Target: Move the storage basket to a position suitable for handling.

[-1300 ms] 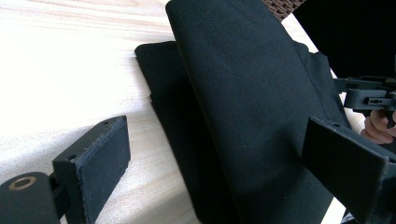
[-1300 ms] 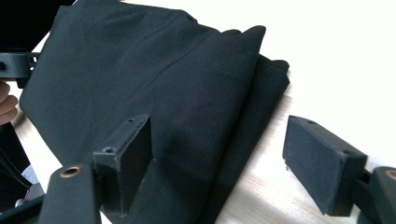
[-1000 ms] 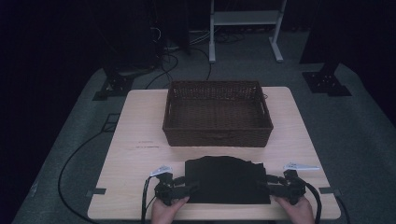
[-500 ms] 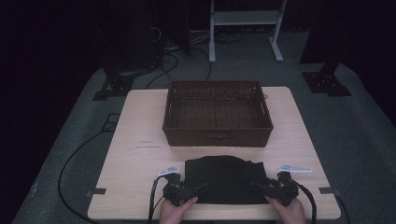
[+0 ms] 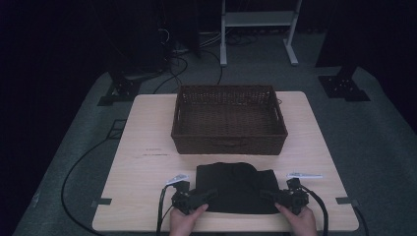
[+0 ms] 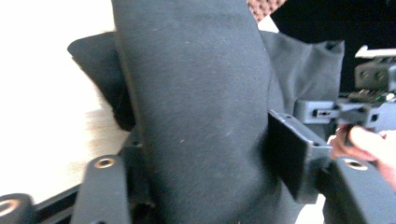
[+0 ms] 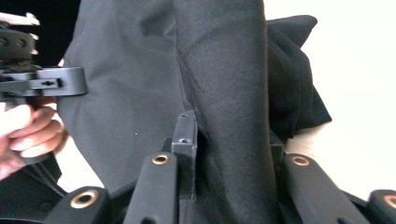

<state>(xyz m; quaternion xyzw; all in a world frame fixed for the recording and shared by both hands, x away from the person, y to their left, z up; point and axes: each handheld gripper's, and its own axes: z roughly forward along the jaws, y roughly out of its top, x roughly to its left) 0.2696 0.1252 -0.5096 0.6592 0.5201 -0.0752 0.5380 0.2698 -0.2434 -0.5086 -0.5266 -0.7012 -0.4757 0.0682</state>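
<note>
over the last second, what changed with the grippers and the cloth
Both grippers moved inward onto the black cloth and their jaws have just been closing: the left gripper now pinches a fold at its left edge, the right gripper one at its right edge. The wicker basket and table stayed put.

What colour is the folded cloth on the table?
Black cloth; it shows best in the high view.

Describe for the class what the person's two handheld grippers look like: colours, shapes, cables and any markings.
Both the left gripper and the right gripper are black, each with two flat black jaws on arms fixed by brass-coloured rivets. A pale grey plate sits on top of each. A black cable trails from each towards the near table edge. No markings are legible. The hands are bare; no sleeves are in view.
</note>
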